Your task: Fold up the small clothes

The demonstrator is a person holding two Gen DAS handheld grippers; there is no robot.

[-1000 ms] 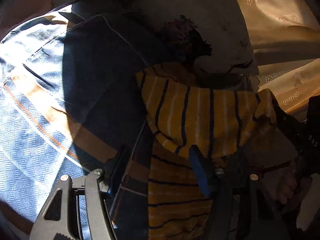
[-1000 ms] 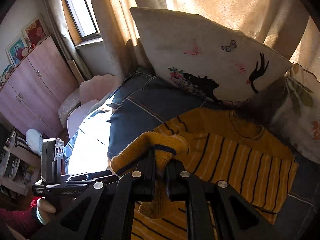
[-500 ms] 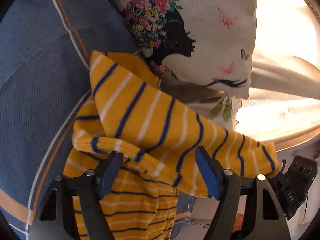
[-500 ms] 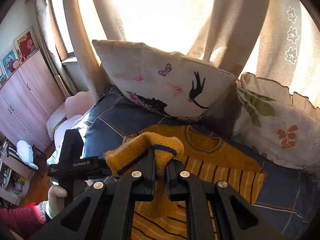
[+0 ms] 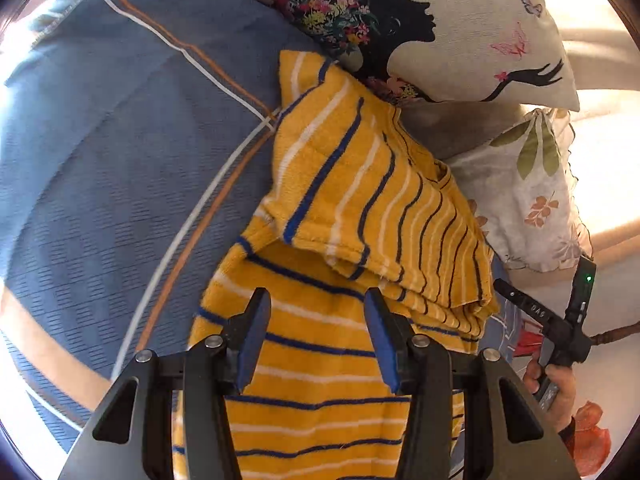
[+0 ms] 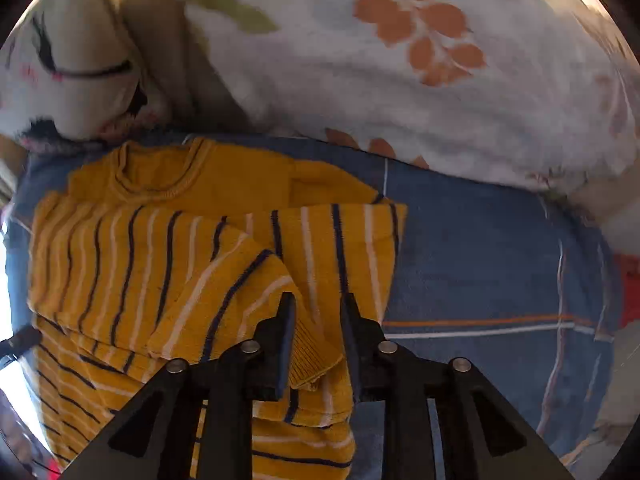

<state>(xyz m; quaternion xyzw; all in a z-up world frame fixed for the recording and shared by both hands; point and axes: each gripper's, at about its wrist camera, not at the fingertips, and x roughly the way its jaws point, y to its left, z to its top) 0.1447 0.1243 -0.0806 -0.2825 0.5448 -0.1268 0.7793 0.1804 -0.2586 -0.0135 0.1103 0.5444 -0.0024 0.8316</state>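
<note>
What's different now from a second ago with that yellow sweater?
The right gripper came down from holding the sleeve cuff up in the air, and its jaws have just been opening, so the sleeve now lies folded across the sweater. The left gripper has just narrowed, holding nothing. Pillows and bedspread are unchanged.

Both views get strong daylight. In the left wrist view the right edge behind the pillows (image 5: 472,20) is blown out white, with glare on the left rim too. The right wrist view is softer, and its floral pillow (image 6: 400,60) is smeared with motion blur. Heavy fisheye bend and dark corners in both.
</note>
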